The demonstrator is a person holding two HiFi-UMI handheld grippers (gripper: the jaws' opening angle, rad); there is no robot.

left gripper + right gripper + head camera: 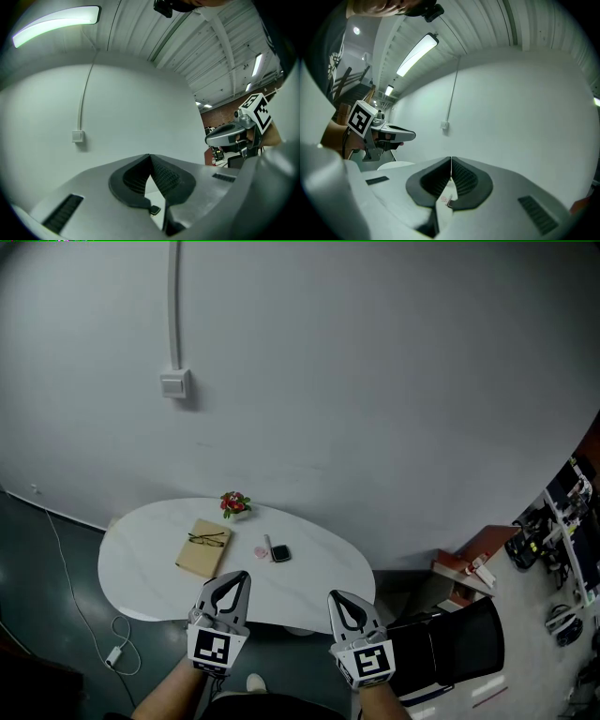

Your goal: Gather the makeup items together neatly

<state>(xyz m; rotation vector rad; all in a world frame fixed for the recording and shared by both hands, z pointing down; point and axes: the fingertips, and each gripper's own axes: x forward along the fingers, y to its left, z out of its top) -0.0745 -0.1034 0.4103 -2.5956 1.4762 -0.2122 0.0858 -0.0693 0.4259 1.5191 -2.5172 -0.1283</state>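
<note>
Step in hand: approach. By my reading no gathering had begun. Both tools were held about level over the near edge of the desk [141,549], short of everything on it.

Left tool [240,577]: jaws together, tips touching, nothing between them.
Right tool [337,596]: jaws together likewise, empty.

The task items lay in a small cluster just right of the desk's middle, well apart from both tools:
- a pale stick [268,546]
- a pink piece [262,553] just left of the stick
- a black case [280,553] just right of the stick

Whether they touched one another was too small to tell.

Counts:
- tools: two
- desk: one, white, oval
- makeup items: three, as far as could be made out
- book [201,550]: one, tan, left of the cluster
- glasses [207,539]: one pair, lying on the book
- flower pot [235,504]: one, red blooms, at the far edge

Next move (judgement): carry a tool forward to the cluster, tipping it downward since the items lie low and flat. The jaws must come apart before arrival, as both were closed. The right tool looked better lined up. The stick could roll if nudged, so I would take it first and set it beside the case.
</note>
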